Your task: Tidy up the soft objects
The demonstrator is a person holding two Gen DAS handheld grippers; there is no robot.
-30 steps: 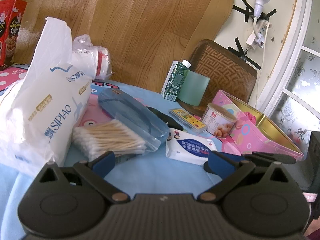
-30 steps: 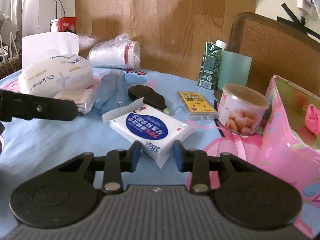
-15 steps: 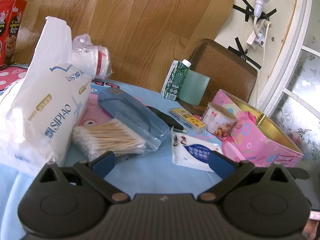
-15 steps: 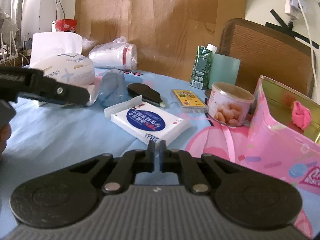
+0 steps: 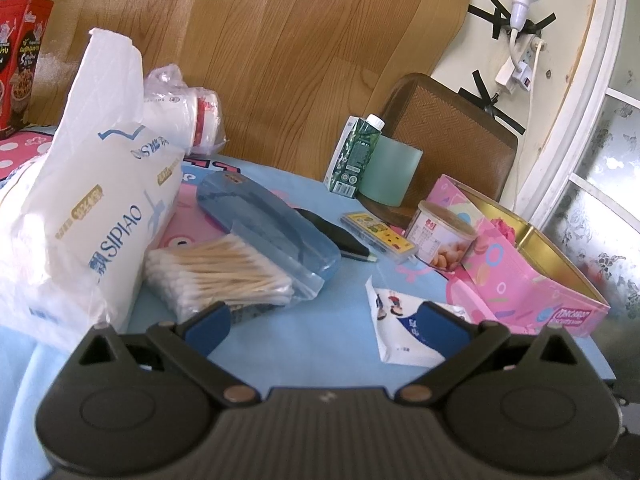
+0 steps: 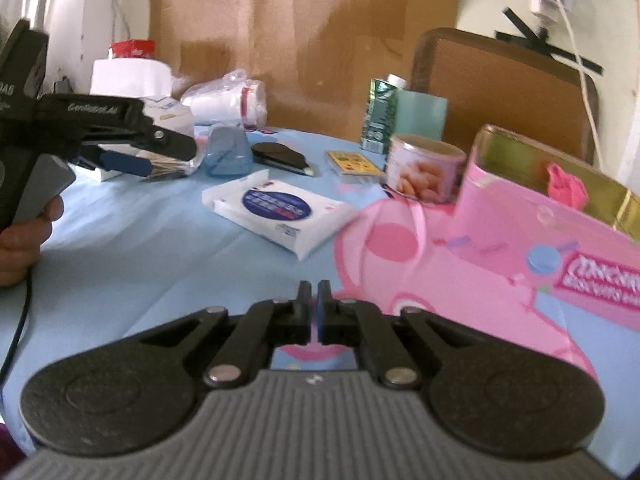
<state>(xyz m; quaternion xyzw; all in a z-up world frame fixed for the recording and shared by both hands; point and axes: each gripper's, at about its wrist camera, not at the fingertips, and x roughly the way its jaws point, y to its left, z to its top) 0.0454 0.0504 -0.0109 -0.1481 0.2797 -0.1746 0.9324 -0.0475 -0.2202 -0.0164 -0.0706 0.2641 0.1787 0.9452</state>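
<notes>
Wipes pack: flat white soft pack of wet wipes with a round blue label (image 6: 280, 210) lies on the table, well ahead of the right gripper and just left of the pink tin; in the left wrist view (image 5: 404, 328) its near end sits behind the left gripper's right finger.
Other soft goods: large white tissue pack printed SIPIAO (image 5: 80, 216) stands at the left; clear bag of wooden cotton swabs (image 5: 224, 276) lies just beside it, against a translucent blue plastic case (image 5: 268, 220).
Tin: open pink rectangular tin with gold lining (image 6: 560, 216) at the right, a pink soft thing (image 6: 566, 186) inside.
Surface: round table under a light blue cloth with pink cartoon print (image 6: 140, 264); also a small round can (image 6: 424, 170), a green drink carton (image 5: 356, 156), a yellow flat box (image 5: 380, 236).
Room: wood-grain panel (image 5: 280, 60) behind; brown woven chair back (image 5: 452, 140).
Right gripper (image 6: 314, 294): low over the cloth, fingers pressed together on nothing.
Left gripper (image 5: 320, 320): spread wide, empty, pointing down over the table; a hand (image 6: 24, 236) holds it.
</notes>
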